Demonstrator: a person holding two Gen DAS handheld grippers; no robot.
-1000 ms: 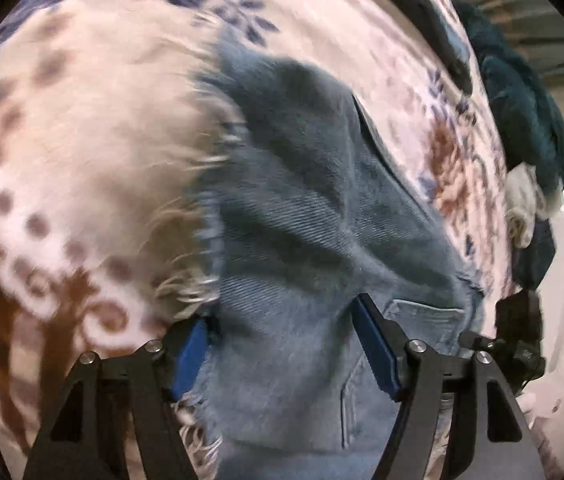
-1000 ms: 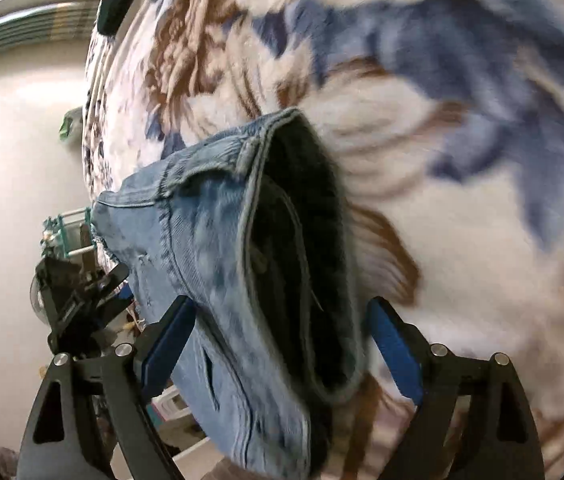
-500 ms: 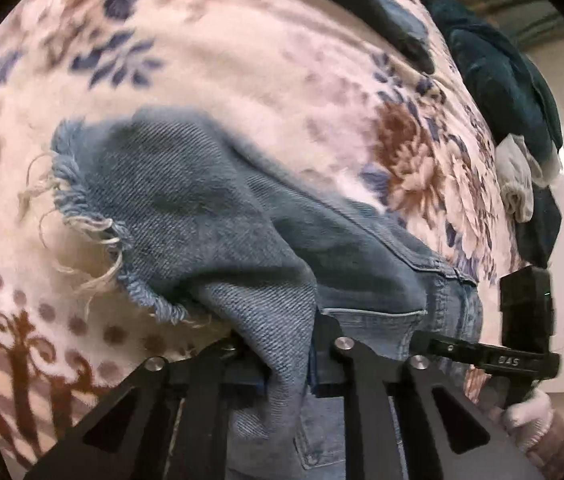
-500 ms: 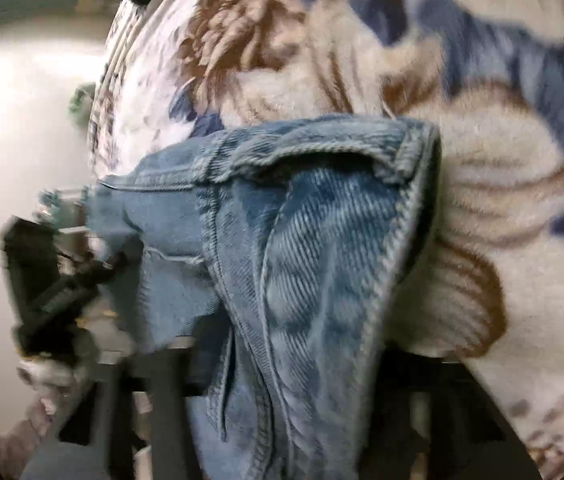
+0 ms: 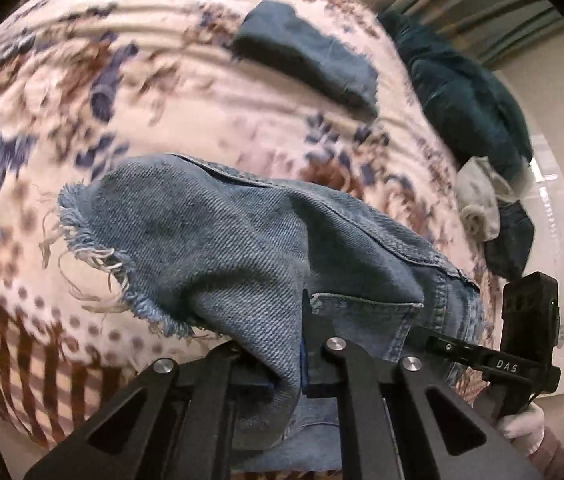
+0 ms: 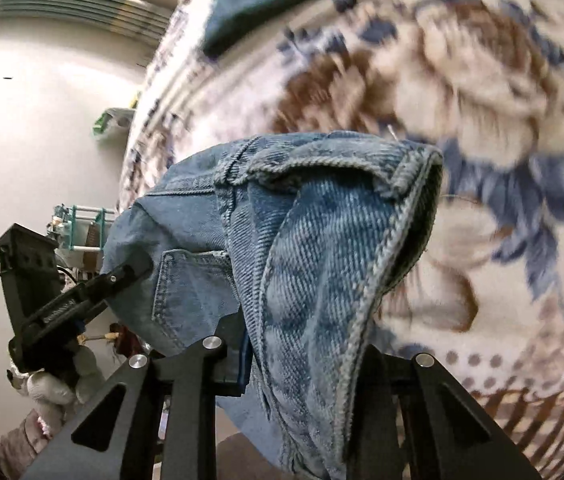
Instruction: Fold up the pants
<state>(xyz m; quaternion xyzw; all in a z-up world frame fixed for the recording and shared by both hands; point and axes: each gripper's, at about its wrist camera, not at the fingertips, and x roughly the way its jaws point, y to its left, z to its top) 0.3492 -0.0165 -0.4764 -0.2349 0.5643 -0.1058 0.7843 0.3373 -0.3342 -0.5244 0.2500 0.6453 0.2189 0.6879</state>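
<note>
While both your jaws stay clamped on the denim shorts (image 5: 242, 240), left gripper (image 5: 286, 376) and right gripper (image 6: 306, 364) hold them over the blanket (image 5: 82, 100); folded jeans (image 5: 310, 56) lie beyond.

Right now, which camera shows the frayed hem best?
The left wrist view: the frayed hem hangs in full sight, loose threads trailing over the blanket. The right wrist view shows only the waistband, no hem.
</note>
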